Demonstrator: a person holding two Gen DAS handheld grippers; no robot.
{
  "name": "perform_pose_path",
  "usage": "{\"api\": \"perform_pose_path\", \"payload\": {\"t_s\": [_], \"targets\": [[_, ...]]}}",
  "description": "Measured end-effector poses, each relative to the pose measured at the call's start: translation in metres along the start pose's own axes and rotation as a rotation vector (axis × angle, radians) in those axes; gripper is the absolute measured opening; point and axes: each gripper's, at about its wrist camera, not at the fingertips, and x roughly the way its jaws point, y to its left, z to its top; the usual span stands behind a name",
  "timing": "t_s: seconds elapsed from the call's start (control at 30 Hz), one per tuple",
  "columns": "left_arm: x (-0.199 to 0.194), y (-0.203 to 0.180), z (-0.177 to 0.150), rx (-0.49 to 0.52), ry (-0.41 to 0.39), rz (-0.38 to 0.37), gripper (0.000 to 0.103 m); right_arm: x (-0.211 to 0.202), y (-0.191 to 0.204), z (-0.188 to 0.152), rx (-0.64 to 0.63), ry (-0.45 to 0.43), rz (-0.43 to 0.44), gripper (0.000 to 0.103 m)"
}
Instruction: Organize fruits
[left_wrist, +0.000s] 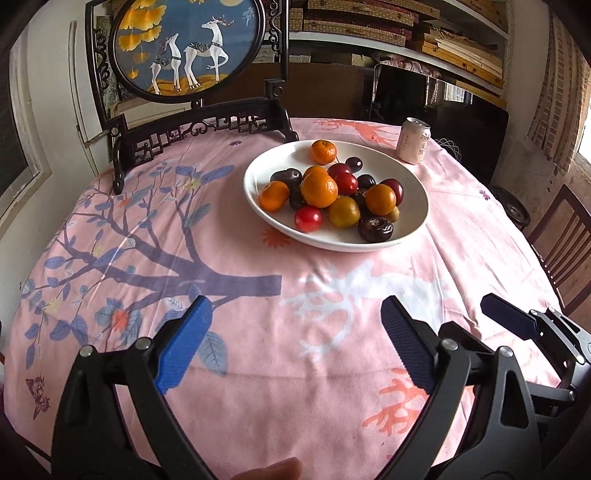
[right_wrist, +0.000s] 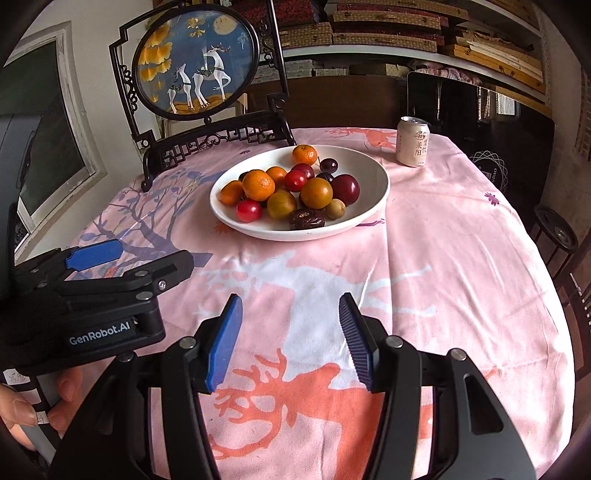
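the white bowl (left_wrist: 413, 225) of mixed fruit (left_wrist: 319, 188) sits mid-table on the pink cloth (left_wrist: 258, 369). the left gripper (left_wrist: 295, 345) stands wide and empty; the right gripper (right_wrist: 291, 339) is partly parted, empty. the fruit is likely light, round and bruisable: grip each piece across its widest part, gently.

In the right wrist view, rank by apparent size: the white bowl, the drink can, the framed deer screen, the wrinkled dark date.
1. white bowl
2. framed deer screen, close to the bowl and farther off, so unsure
3. drink can
4. wrinkled dark date
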Motion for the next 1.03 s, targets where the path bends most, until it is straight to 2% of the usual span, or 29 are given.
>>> {"api": "perform_pose_path", "payload": {"t_s": [0.27,0.6,1.03], "targets": [[0.000,0.007,-0.013,-0.010,0.014,0.007,0.098,0.005,0.003,-0.010,0.017,0.026,0.031,0.055],[0.008,0.011,-0.023,0.010,0.015,0.016,0.098,0.020,0.001,-0.018,0.031,0.072,0.014,0.055],[0.028,0.023,-0.034,0.000,0.072,0.012,0.098,0.031,-0.001,-0.024,0.039,0.111,0.000,0.057]]}}
